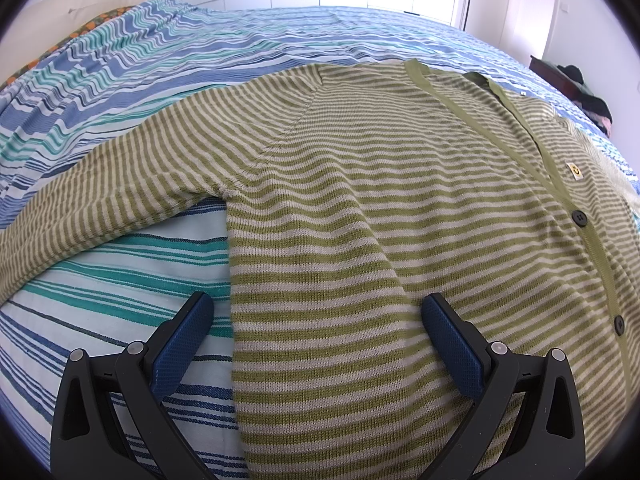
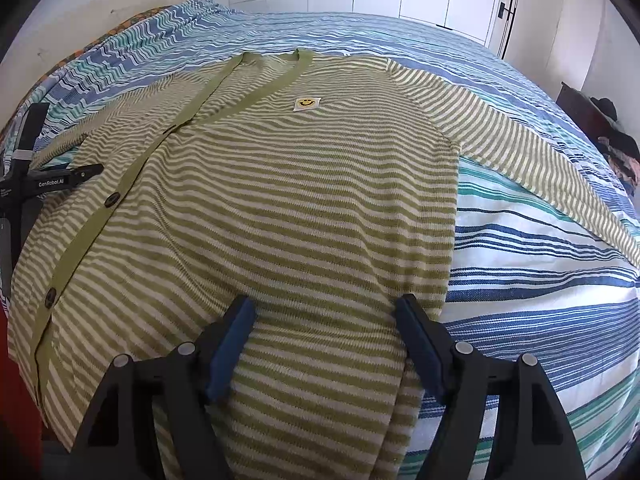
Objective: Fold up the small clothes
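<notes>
The green striped cardigan lies flat on the striped bed cover, both sleeves spread out; bare cover shows past each side edge; the left tool gapes wide over its left edge; the right tool gapes wide near its right edge, gripping nothing.

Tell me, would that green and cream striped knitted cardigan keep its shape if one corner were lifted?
Probably not. The green and cream striped knitted cardigan already follows every hump of the striped bedspread, so it likely droops. The loose knit looks light and stretchy. Its sleeve would likely trail behind.
</notes>
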Action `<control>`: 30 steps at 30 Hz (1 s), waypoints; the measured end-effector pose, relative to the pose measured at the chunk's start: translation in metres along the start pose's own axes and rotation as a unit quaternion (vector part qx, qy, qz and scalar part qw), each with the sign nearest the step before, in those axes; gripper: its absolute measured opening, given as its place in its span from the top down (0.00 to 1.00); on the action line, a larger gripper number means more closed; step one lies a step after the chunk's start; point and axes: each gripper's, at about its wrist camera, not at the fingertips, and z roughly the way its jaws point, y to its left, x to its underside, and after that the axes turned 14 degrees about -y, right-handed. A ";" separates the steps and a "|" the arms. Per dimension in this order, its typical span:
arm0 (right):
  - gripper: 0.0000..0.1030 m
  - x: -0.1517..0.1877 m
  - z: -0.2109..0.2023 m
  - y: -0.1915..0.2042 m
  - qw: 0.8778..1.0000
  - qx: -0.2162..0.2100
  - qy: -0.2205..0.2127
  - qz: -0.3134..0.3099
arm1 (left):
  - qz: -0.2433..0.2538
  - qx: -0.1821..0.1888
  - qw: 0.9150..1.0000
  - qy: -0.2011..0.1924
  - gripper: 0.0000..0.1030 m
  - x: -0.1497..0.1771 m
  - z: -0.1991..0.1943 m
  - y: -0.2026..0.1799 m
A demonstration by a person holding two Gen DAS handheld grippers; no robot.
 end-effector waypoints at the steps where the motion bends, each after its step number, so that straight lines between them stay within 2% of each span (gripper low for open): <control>1: 0.28 0.000 0.000 0.000 1.000 0.001 0.001 0.000 | 0.000 0.000 1.000 0.000 0.00 0.000 0.000 0.000; 30: 0.26 0.001 0.000 -0.007 1.000 -0.021 -0.004 0.019 | 0.000 0.000 1.000 0.000 0.00 0.000 0.000 0.000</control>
